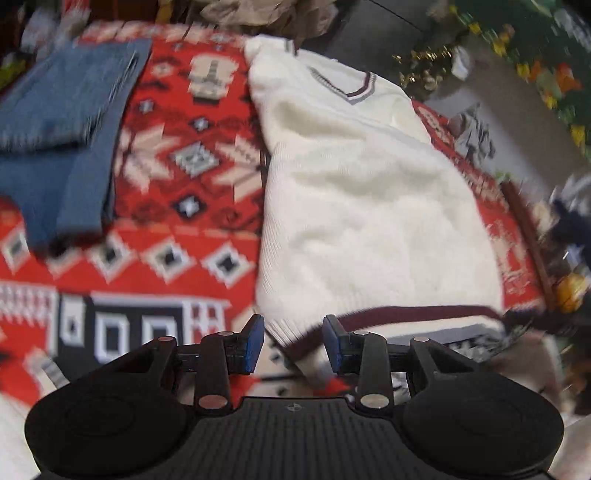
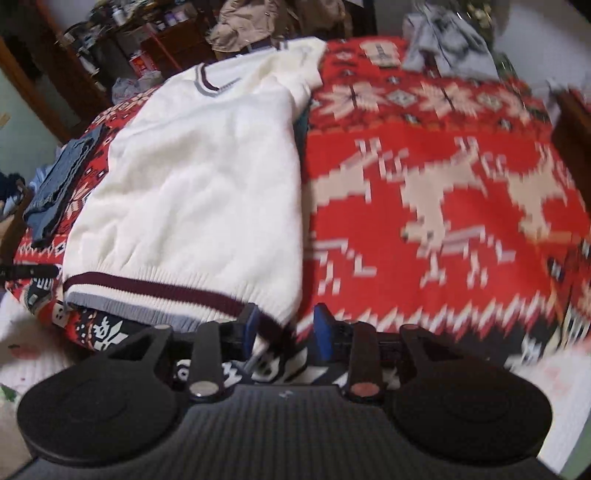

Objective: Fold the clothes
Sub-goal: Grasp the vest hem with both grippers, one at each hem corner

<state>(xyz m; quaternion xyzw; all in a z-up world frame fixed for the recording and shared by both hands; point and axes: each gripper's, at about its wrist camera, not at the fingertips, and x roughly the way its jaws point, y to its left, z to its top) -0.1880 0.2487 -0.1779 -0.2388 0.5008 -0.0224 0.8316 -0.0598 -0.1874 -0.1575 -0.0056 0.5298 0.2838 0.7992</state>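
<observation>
A cream knitted sweater with a maroon-striped hem and V-neck lies flat on a red patterned blanket, sleeves folded in. My left gripper is open at the hem's near left corner, the corner lying between its blue pads. In the right wrist view the same sweater fills the left half. My right gripper is open at the hem's near right corner, with the maroon edge between its fingers.
Folded blue jeans rest on the blanket left of the sweater, also visible as jeans. A grey garment lies at the blanket's far end. Cluttered shelves and a beige coat stand behind. Red blanket spreads to the right.
</observation>
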